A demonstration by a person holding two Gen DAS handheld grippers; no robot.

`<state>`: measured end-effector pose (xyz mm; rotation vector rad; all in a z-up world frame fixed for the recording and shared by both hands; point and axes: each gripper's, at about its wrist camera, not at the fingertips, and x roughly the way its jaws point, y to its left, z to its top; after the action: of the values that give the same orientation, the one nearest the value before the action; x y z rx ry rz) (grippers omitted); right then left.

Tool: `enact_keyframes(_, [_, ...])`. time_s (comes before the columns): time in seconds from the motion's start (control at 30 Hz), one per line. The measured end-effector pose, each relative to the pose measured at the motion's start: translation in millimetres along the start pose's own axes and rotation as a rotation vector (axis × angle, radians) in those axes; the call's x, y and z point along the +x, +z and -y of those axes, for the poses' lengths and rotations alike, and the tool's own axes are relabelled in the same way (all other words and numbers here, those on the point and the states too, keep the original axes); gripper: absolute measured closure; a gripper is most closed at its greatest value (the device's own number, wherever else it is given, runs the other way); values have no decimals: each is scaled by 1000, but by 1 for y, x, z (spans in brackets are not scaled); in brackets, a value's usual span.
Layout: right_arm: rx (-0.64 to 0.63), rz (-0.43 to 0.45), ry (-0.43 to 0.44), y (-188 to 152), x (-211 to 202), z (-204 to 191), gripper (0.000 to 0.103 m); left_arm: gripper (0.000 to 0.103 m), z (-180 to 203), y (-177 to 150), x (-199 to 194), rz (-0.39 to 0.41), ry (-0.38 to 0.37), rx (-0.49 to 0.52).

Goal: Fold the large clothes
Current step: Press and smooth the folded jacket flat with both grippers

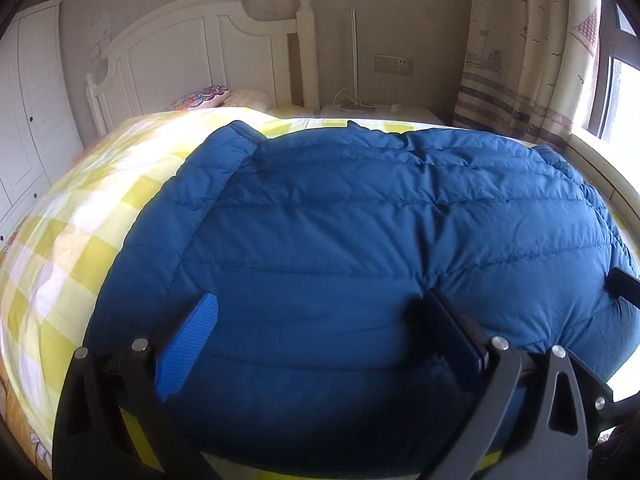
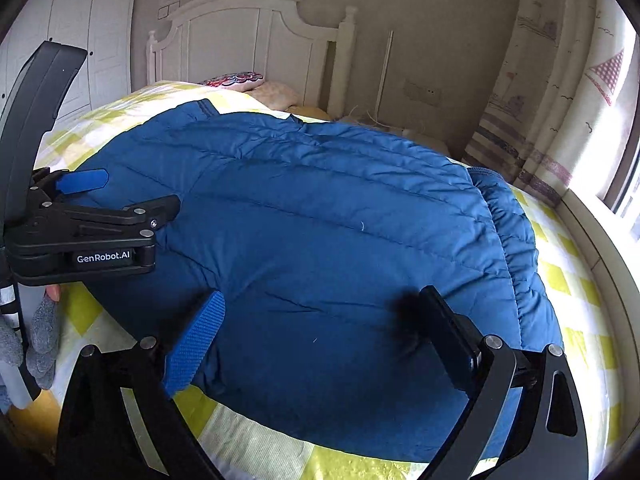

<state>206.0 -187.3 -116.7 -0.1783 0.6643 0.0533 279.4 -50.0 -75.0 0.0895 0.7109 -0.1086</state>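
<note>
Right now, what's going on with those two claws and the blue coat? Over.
Left gripper open, right gripper open, both over the blue puffer jacket. Jacket spread on the yellow checked bed, nothing gripped. Nothing in the way.

- Daylight enters from the window (image 1: 624, 96) at right; the glass overexposes.
- Glare washes out the bedspread (image 1: 132, 148).
- Fisheye distortion curves edges; corners vignette black.
- Focus is sharp; room background dim.

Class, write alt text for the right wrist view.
A blue quilted down jacket lies spread on a yellow checked bedsheet. The open right hand-held gripper hovers over its near edge; the left hand-held gripper reaches in from the left.
</note>
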Motion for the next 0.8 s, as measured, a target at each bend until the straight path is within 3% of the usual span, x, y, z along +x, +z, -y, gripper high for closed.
enact_keyframes(0.1, [28, 4, -29, -5, -5, 21, 10, 2, -18, 1, 4, 8, 39, 31])
enact_keyframes(0.23, [177, -3, -66, -23, -13, 74, 9, 2, -78, -1, 5, 18, 103, -84])
enact_keyframes(0.37, [303, -21, -11, -43, -13, 110, 6, 2, -134, -5, 17, -57, -21, -243])
enact_keyframes(0.43, [319, -28, 12, -45, -11, 113, 6, 2, -137, -5, 23, -80, -45, -252])
enact_keyframes(0.57, [331, -41, 34, -47, -8, 115, 6, 2, -129, -4, 24, -75, 7, -214])
enact_keyframes(0.8, [347, -42, 59, -47, -8, 117, 6, 2, -126, -4, 23, -69, 18, -210])
